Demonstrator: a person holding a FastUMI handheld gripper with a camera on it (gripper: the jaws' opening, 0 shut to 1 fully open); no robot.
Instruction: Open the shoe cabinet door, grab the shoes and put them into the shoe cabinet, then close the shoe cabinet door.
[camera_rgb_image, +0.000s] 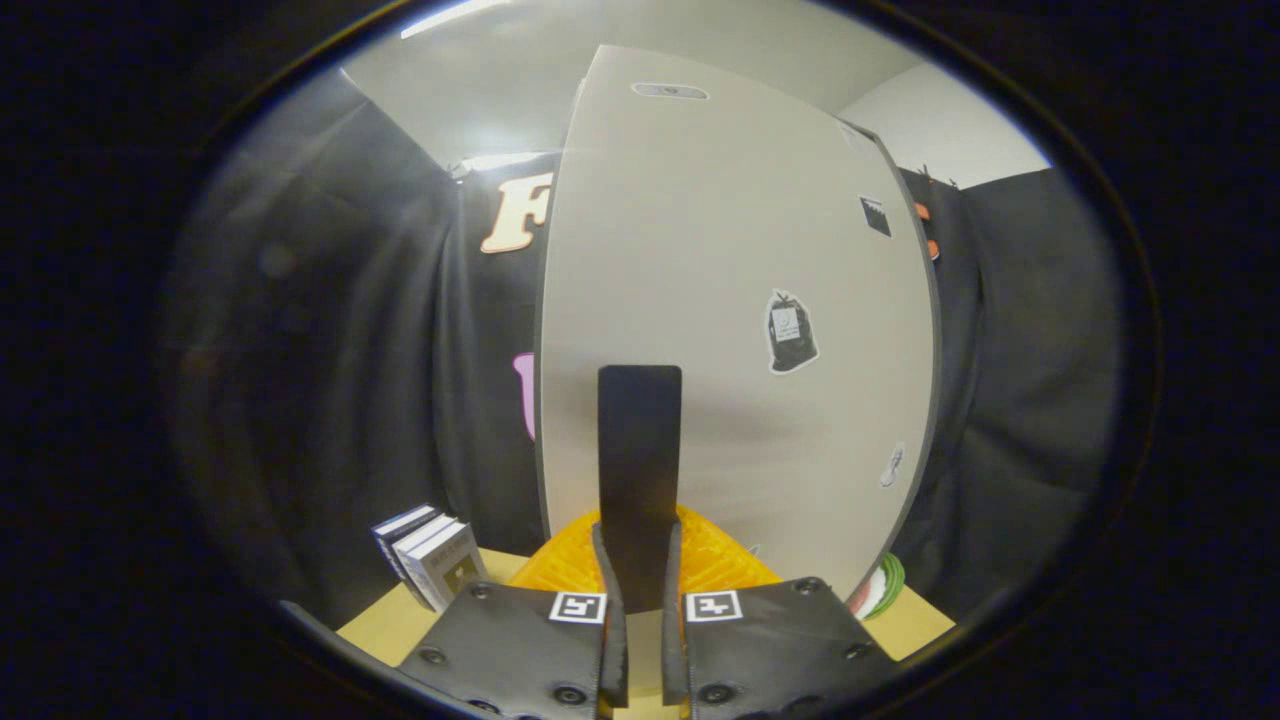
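Cabinet door (720, 300) is standing shut right ahead; gripper (640, 560) is clamping narrow on its dark handle (640, 450). Door opening looks to be just starting. An orange thing (720, 560), possibly the shoe, is sitting just beyond the fingers; loading and closing remain.

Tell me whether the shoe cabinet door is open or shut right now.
Cannot tell: the door faces the camera with no gap or interior showing. The gripper has both fingers pressed on its dark handle.
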